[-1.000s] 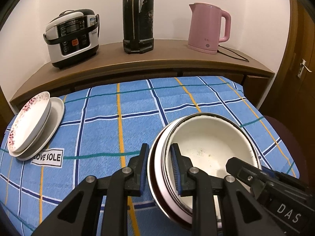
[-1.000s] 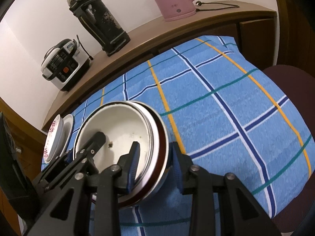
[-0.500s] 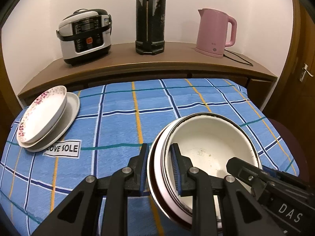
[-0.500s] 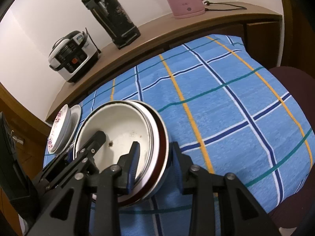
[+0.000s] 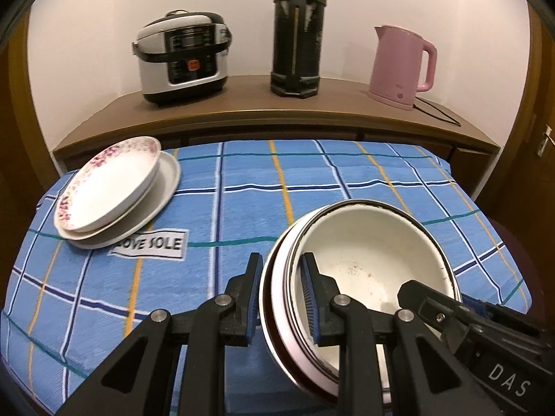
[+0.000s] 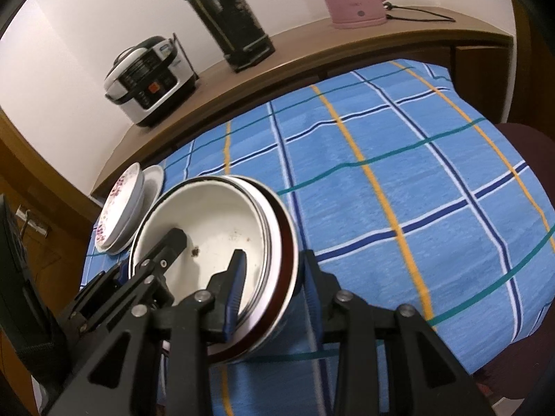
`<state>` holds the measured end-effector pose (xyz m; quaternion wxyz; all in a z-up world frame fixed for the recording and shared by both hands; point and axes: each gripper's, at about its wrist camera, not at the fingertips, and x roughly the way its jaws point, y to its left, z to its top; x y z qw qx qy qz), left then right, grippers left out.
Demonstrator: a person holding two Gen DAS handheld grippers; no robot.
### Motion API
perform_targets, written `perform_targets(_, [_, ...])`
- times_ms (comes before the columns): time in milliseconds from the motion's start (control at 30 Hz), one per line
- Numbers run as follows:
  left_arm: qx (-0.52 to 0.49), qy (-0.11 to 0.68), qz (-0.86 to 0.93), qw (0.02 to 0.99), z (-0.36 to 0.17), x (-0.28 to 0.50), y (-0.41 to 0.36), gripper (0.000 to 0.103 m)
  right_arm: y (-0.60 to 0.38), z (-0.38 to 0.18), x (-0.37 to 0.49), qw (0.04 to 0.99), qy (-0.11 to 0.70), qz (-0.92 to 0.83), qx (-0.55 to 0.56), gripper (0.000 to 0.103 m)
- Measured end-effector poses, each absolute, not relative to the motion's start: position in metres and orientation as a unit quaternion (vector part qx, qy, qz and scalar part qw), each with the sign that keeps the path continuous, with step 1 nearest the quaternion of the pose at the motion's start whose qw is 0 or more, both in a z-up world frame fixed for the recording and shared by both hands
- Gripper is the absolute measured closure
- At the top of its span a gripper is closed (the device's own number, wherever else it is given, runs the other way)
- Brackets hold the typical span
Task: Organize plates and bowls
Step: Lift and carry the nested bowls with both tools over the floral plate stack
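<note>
Hand-held grippers (image 5: 281, 296) (image 6: 272, 286), angled downward, clamp nested bowls' (image 5: 367, 260) opposite rims.

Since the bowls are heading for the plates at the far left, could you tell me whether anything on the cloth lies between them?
Nothing visible does. Between the stack of bowls, held by the left gripper and right gripper, and the stacked plates there is only bare blue checked cloth with its printed label, which lies flat.

Home dining or kitchen corner. Wooden sideboard (image 5: 277, 118) across the top of the frame carries a rice cooker (image 5: 182, 57), black thermos (image 5: 298, 31) and pink kettle (image 5: 400, 66); below, a table with blue checked cloth (image 5: 242, 208); plates (image 5: 114, 190) at left.
</note>
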<state>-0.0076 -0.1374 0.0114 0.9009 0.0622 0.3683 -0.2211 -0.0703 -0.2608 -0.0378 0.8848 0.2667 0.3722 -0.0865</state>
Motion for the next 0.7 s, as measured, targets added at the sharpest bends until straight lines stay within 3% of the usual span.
perform_targets(700, [0.035,0.370,-0.147,0.916,0.014,-0.001,-0.061,0.078,-0.195,-0.036,-0.040,0.892,0.389,-0.016,0.229,0.070])
